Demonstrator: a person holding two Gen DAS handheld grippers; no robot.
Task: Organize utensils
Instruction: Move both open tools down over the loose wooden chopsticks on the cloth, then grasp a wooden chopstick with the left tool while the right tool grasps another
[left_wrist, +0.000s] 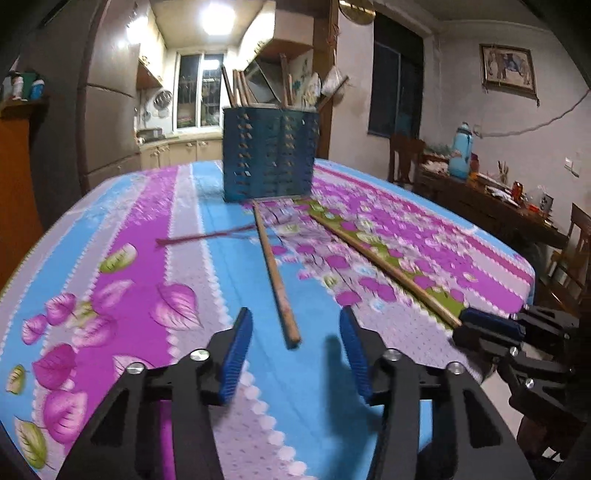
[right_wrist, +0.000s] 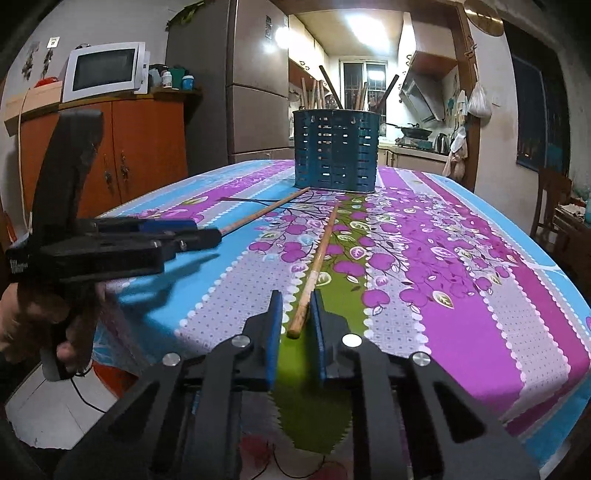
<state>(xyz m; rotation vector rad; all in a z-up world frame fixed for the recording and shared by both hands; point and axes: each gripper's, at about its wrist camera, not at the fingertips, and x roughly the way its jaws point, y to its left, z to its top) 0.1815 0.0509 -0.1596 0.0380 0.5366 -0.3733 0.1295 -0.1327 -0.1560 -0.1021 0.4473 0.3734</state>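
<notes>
A blue perforated utensil holder (left_wrist: 269, 158) (right_wrist: 334, 151) stands at the far middle of the table with several sticks in it. Two wooden chopsticks lie in front of it on the flowered cloth. The left chopstick (left_wrist: 275, 275) (right_wrist: 258, 218) has its near end between the pads of my left gripper (left_wrist: 295, 314) (right_wrist: 207, 234), whose jaws stand wide of it on both sides. The right chopstick (left_wrist: 388, 266) (right_wrist: 321, 251) ends between the pads of my right gripper (right_wrist: 295, 295) (left_wrist: 461, 326). Those jaws are narrow, and a thin strip of cloth still shows beside the stick.
A thin dark stick (left_wrist: 207, 236) (right_wrist: 255, 201) lies crosswise left of the holder. A hand (right_wrist: 29, 314) holds the left gripper's handle off the table's near left corner. A cluttered side table (left_wrist: 498, 192) and chairs stand to the right; an orange cabinet (right_wrist: 110, 147) is on the left.
</notes>
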